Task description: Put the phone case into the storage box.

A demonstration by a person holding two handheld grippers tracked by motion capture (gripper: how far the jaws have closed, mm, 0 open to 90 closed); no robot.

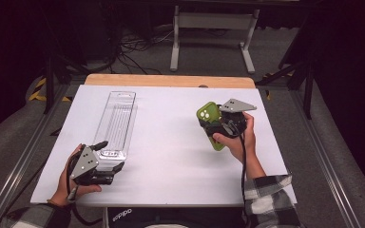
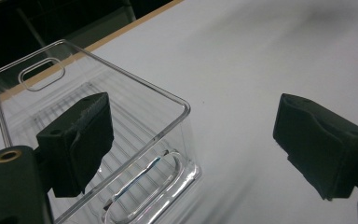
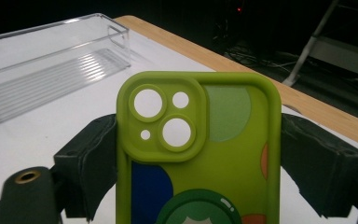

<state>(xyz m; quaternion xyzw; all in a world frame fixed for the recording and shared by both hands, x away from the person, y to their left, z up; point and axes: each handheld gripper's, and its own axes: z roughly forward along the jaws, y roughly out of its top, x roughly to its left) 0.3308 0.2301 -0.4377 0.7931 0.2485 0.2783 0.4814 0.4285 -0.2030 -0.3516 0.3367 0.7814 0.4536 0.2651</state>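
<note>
- High view: right gripper (image 1: 224, 124) sits right of centre, lifted off the white table (image 1: 171, 142), pinching a green phone case (image 1: 210, 124) by its long sides; case tilts w/ the camera-hole end toward the far left. Clear plastic tray (image 1: 115, 124) lies lengthwise on the left half, well apart from the case. Left gripper (image 1: 105, 159) rests at the tray's near end, jaws spread.
- Left gripper view: left gripper (image 2: 205, 154) jaws wide apart, pressing on nothing. One jaw shows through the tray (image 2: 98, 140) wall, so it's either inside or behind the tray, can't tell which; the other is out over bare table. Near end wall w/ the slot handle sits btwn them, no pad touching it as far as I can see.
- Right gripper view: right gripper (image 3: 198, 158) pads clamp both side edges of the case (image 3: 198, 154), camera cutouts up top. Tray (image 3: 51, 60) lies at far left, open top toward the case.
- Judgement: step in hand looks like carrying the case over to the tray. To do it well: keep the squeeze even so the soft case doesn't bow or slip, line its long axis up w/ the tray's, come in above the rim, lower flat. Left should close on the end wall first to steady the tray.
</note>
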